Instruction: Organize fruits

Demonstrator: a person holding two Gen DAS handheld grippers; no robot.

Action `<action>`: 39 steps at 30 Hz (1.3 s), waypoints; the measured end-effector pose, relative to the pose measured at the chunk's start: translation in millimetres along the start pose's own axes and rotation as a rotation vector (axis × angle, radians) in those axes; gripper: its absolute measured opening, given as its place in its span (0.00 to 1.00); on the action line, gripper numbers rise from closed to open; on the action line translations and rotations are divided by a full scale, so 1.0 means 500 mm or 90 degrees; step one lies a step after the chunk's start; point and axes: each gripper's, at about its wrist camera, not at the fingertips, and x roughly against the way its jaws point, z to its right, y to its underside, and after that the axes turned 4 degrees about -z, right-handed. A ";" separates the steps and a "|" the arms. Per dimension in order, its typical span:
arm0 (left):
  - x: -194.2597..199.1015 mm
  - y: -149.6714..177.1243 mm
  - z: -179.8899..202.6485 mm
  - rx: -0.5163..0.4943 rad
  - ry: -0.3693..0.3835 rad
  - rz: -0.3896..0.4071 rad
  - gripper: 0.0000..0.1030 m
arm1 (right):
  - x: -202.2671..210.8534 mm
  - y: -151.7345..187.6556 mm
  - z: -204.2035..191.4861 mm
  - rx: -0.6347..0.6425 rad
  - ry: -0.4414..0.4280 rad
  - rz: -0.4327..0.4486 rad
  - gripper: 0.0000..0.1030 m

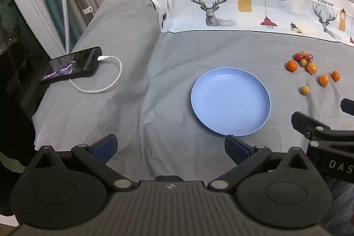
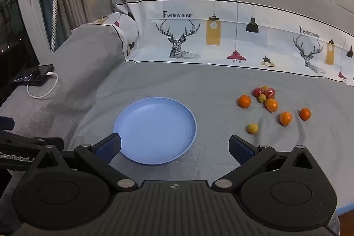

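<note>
While no fruit has yet been lifted, both tools hang over the bed with their jaws spread wide and nothing between them: the left tool faces the grey bedspread just left of the blue plate, and the right tool frames the plate's near rim. The plate lies bare on the bedspread; the fruits sit well to its right, on the cloth. A yellow-green fruit lies nearest the right tool, apart from the others; two orange fruits lie beyond it, and a tight cluster of red, yellow-green and orange pieces lies farther back, several of them touching. Judged from their look, the fruits are small, light, round and smooth-skinned, so they would likely roll on the soft, wrinkled cloth and could slip from a grip placed off-centre; taking each across its widest part, with gentle pressure, seems safest. A phone on a white cable rests at the far left.
</note>
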 end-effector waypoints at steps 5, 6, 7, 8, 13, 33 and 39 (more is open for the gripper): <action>-0.010 -0.010 0.000 0.011 -0.008 -0.004 1.00 | -0.009 -0.017 -0.005 -0.003 -0.004 -0.009 1.00; -0.012 -0.011 -0.001 0.016 -0.007 -0.007 1.00 | -0.010 -0.018 -0.010 -0.005 -0.002 -0.010 1.00; -0.014 -0.012 -0.001 0.020 -0.007 -0.008 1.00 | -0.009 -0.013 -0.007 -0.007 -0.005 -0.007 1.00; -0.008 -0.020 -0.003 0.020 -0.007 -0.010 1.00 | -0.010 -0.012 -0.007 -0.010 -0.010 -0.008 1.00; -0.012 -0.020 -0.002 0.018 -0.012 -0.013 1.00 | -0.016 -0.002 -0.011 -0.011 -0.016 -0.016 1.00; -0.022 -0.015 -0.014 0.021 -0.011 -0.018 1.00 | -0.016 -0.005 -0.021 0.006 -0.027 -0.025 1.00; -0.023 -0.017 -0.017 0.019 -0.012 -0.017 1.00 | -0.020 -0.006 -0.021 0.006 -0.029 -0.025 1.00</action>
